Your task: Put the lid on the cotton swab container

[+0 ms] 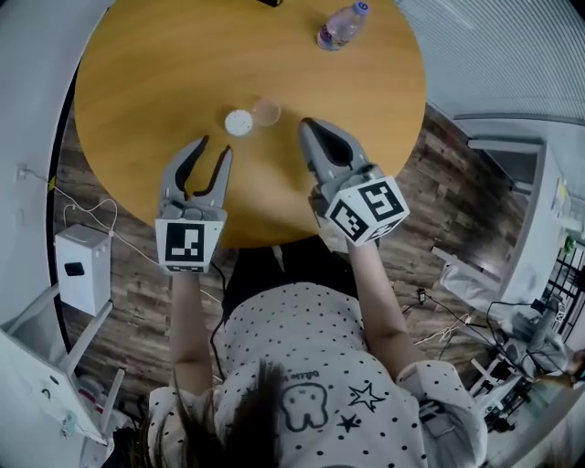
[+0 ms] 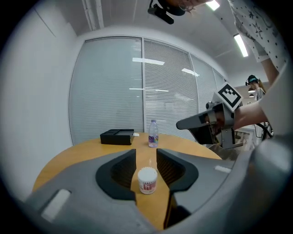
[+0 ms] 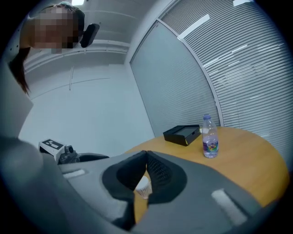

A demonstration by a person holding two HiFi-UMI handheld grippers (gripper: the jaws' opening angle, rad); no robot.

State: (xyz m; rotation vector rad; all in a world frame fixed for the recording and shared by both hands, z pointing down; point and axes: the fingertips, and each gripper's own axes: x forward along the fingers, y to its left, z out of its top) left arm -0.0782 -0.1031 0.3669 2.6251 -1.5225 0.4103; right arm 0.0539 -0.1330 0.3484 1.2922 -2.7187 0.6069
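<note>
1. The cotton swab container [image 1: 239,122] stands upright and uncapped on the round wooden tabletop [image 1: 137,82]. The clear lid [image 1: 266,112] sits just beside it on its right, so nothing's been capped yet
2. The left gripper [image 1: 216,146] has its jaws apart with nothing in them. In the left gripper view the container lines up with the gap, but it's further out on the tabletop and isn't touched
3. The right gripper [image 1: 306,122] has its jaws pressed together at the tips and is empty. It's near the lid but not on it
4. Main worry for me: the lid is see-through and looks low and flat, so it's an awkward pinch. A closed gripper coming in would just shove it across the tabletop or knock it into the container
5. The container looks small and light. If the left gripper closes off-centre or bumps it, I'd guess it tips and the swabs spill out
6. Even once the lid is grabbed, holding it crooked probably leaves it tilted on the rim instead of seated. Steadying the container with the other gripper would help
7. The water bottle [image 1: 343,26] and the black box [image 2: 117,136] are well apart at the far side, so no trouble from them
</note>
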